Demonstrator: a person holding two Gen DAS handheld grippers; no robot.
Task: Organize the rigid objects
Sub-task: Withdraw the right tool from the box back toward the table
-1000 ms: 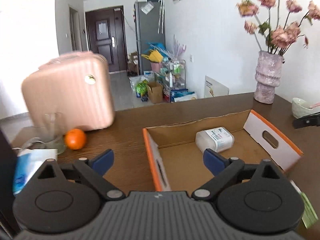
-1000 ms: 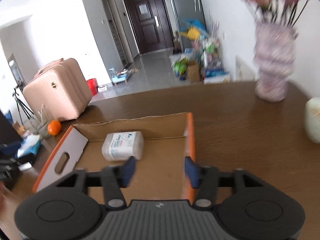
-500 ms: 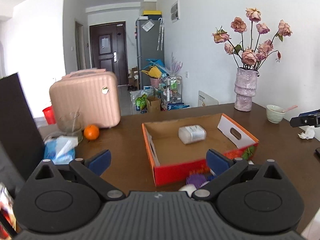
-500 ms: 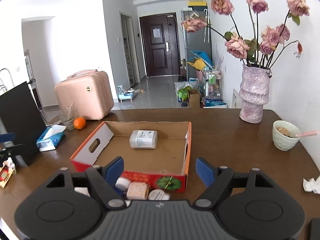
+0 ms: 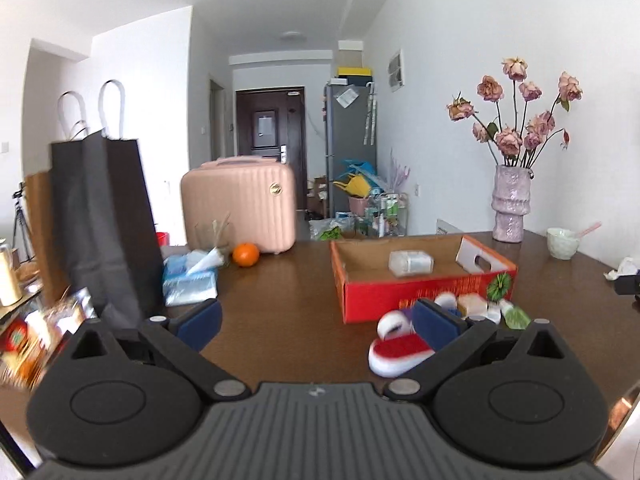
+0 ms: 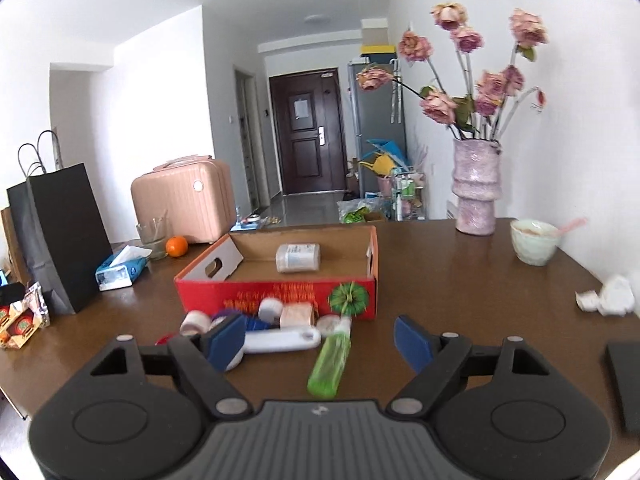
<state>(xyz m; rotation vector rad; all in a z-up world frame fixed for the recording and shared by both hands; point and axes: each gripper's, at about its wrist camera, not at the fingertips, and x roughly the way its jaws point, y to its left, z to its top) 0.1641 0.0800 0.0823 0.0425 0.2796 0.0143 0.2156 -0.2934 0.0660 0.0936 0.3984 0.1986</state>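
Green bottle before red box, small containers alongside

Your left wrist camera looks forward along its hand-held gripper, low over the worktop, toward the far door. Your right wrist camera does the same along its hand-held gripper, set further right. Both share the red box, the pink suitcase and the vase.
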